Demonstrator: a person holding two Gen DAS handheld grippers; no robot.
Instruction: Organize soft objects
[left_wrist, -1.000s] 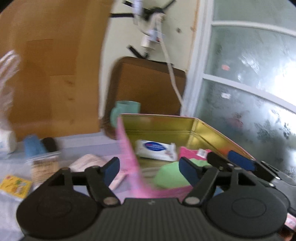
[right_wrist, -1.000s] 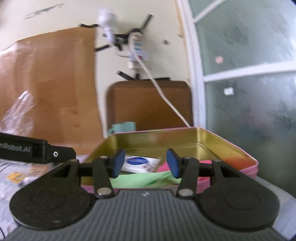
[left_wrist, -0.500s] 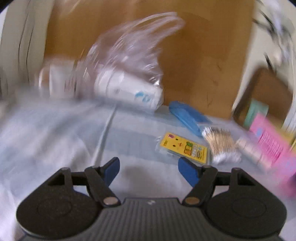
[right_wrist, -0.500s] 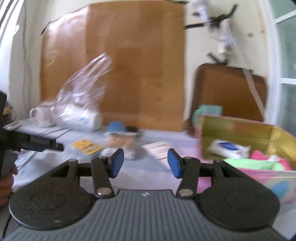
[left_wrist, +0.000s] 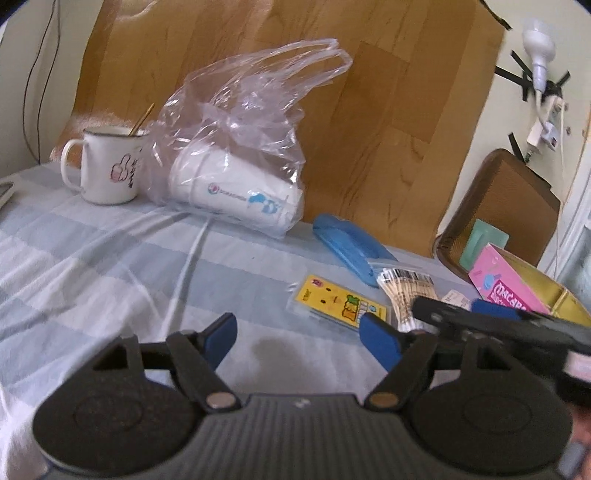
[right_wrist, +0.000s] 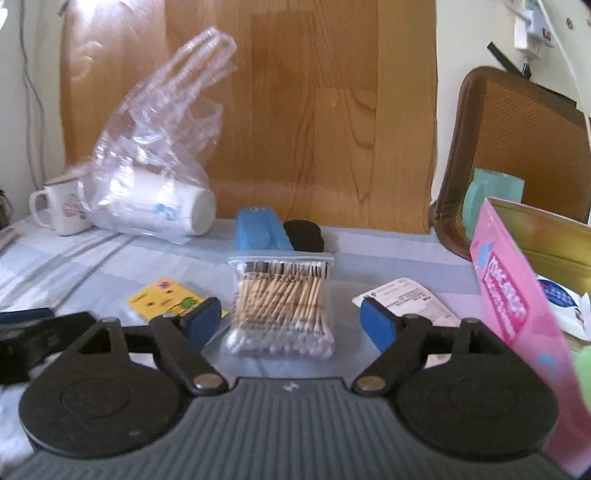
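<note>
so the right claw (right_wrist: 288, 321) is spread wide and empty with the cotton swab bag (right_wrist: 282, 308) dead ahead between its fingers, swabs lengthwise toward it, way closer than the empty, wide-open left claw (left_wrist: 301, 339).

Soft daylight comes in from the right, so both views are fairly bright but washed out. Heavy fisheye bend at the edges — the brown wood-grain wall panel (left_wrist: 332, 110) bows. The crinkly clear plastic bag (right_wrist: 155, 147) looks smeared with blur, and the striped pale blue tablecloth (left_wrist: 92, 266) glares white near the bottom-left.
</note>
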